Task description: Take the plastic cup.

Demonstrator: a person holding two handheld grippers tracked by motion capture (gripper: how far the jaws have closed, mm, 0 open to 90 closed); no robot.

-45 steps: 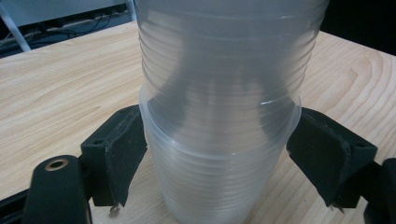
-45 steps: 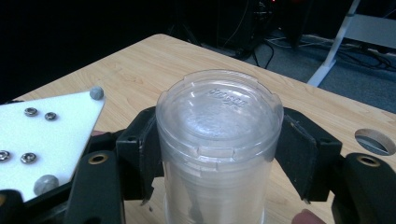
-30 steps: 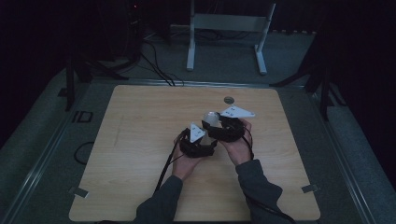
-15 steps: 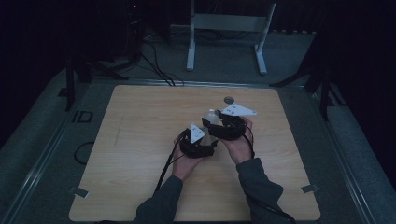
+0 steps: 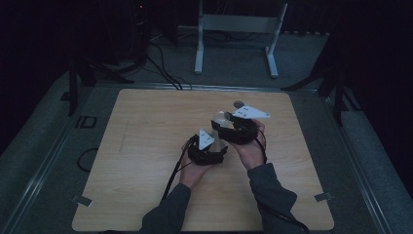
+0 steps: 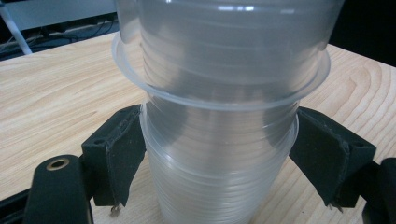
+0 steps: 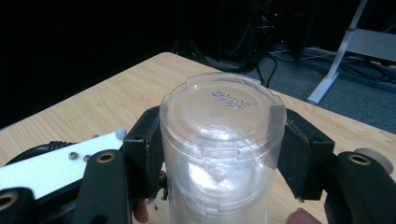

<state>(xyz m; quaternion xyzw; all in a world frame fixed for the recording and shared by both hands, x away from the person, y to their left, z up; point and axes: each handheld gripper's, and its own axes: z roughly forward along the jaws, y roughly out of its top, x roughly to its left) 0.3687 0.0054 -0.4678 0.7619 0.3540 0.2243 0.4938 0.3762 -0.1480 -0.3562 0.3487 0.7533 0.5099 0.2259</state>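
Note:
Both grippers meet over the middle right of the wooden table point(image 5: 146, 146). My left gripper point(image 5: 208, 147) point(image 6: 219, 158) is shut on the lower part of a stack of clear plastic cups point(image 6: 219, 191). The wider rim of an upper clear cup point(image 6: 224, 60) sits over that stack. My right gripper point(image 5: 233, 127) point(image 7: 223, 154) is shut on that clear cup point(image 7: 223, 116), whose embossed base faces its camera. In the high view the cups point(image 5: 221, 119) show as a pale glint between the two grippers.
A small grey round thing point(image 5: 239, 104) lies on the table just beyond the right gripper. A white metal frame point(image 5: 238, 22) stands on the floor behind the table. Cables point(image 5: 160, 68) run across the floor at the back left.

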